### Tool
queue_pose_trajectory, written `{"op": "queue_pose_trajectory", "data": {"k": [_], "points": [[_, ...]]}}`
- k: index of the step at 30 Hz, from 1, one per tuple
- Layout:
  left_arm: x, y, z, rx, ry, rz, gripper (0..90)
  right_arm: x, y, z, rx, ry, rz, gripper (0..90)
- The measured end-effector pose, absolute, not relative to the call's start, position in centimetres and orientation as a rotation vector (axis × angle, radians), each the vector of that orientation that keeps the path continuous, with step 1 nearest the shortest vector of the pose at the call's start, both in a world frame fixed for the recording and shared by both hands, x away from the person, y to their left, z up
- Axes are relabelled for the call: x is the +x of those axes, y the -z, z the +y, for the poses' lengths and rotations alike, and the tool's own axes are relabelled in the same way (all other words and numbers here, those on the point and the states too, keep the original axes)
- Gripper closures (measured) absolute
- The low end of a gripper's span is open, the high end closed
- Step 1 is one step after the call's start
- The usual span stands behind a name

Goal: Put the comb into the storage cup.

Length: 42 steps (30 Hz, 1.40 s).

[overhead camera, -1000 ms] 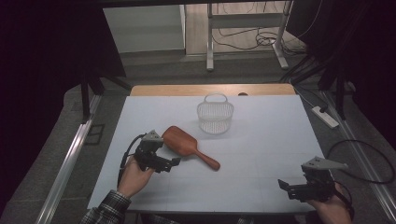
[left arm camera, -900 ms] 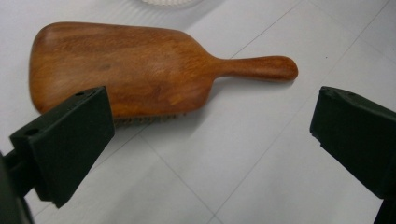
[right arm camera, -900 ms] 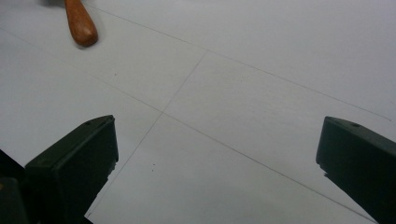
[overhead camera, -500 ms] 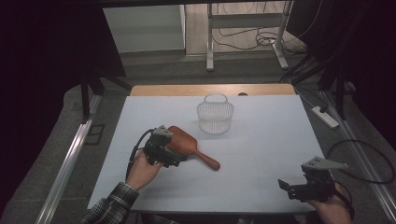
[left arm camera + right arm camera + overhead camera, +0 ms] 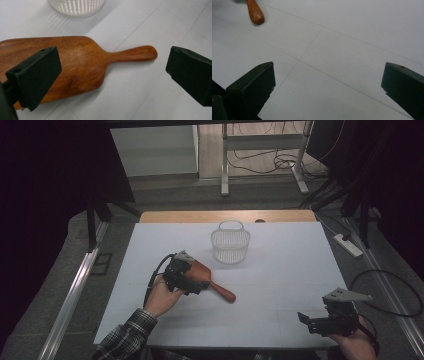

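Observation:
A brown wooden paddle brush [image 5: 212, 281] lies flat on the white table [image 5: 280, 270], its handle pointing toward the near right. My left gripper [image 5: 194, 286] hovers over its broad head, jaws open. In the left gripper view the wooden paddle brush [image 5: 75, 62] lies under and between the open jaws of my left gripper [image 5: 112, 80], one jaw over the head, the other past the handle's end. My right gripper [image 5: 306, 320] is open near the table's front right corner, with bare table between the jaws of my right gripper [image 5: 329, 92]. The brush's handle tip [image 5: 255, 12] shows farther off.
A white slatted basket [image 5: 230, 243] with a loop handle stands upright at the back middle of the table, just beyond the brush; its base [image 5: 76, 4] shows in the left gripper view. A wooden strip [image 5: 227, 216] borders the far edge. Cables trail on the floor.
My left gripper has moved right and forward from beside the brush to over its head. The brush and the right gripper have not moved.

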<state>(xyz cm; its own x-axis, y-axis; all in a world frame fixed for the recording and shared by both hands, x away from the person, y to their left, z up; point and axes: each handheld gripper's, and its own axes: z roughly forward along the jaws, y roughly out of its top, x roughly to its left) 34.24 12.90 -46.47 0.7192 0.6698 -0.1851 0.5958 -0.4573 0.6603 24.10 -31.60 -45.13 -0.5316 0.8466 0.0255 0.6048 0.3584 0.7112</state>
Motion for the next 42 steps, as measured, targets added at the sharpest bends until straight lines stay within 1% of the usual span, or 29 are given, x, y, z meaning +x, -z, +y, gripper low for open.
{"op": "queue_pose_trajectory", "data": {"k": [22, 33, 35, 36, 39, 42], "points": [[36.4, 46.4, 9.9, 2.240, -0.139, 0.910, 0.0, 24.2, 45.2, -31.6, 1.279, -0.968, 2.285, 0.0], [37.4, 46.4, 8.1, 2.255, -0.120, 0.887, 0.2, 24.2, 45.2, -31.6, 1.283, -0.964, 2.287, 0.0], [37.4, 46.5, 7.9, 2.271, -0.137, 0.886, 3.9, 24.2, 45.2, -31.6, 1.285, -0.963, 2.287, 0.0], [37.4, 46.6, 7.8, 2.276, -0.137, 0.883, 7.6, 24.2, 45.2, -31.6, 1.285, -0.962, 2.287, 0.0], [37.3, 46.7, 7.7, 2.284, -0.130, 0.866, 26.1, 24.2, 45.2, -31.6, 1.286, -0.957, 2.288, 0.0], [37.2, 46.8, 7.7, 2.295, -0.152, 0.863, 39.8, 24.2, 45.2, -31.5, 1.283, -0.953, 2.292, 0.0]]}}
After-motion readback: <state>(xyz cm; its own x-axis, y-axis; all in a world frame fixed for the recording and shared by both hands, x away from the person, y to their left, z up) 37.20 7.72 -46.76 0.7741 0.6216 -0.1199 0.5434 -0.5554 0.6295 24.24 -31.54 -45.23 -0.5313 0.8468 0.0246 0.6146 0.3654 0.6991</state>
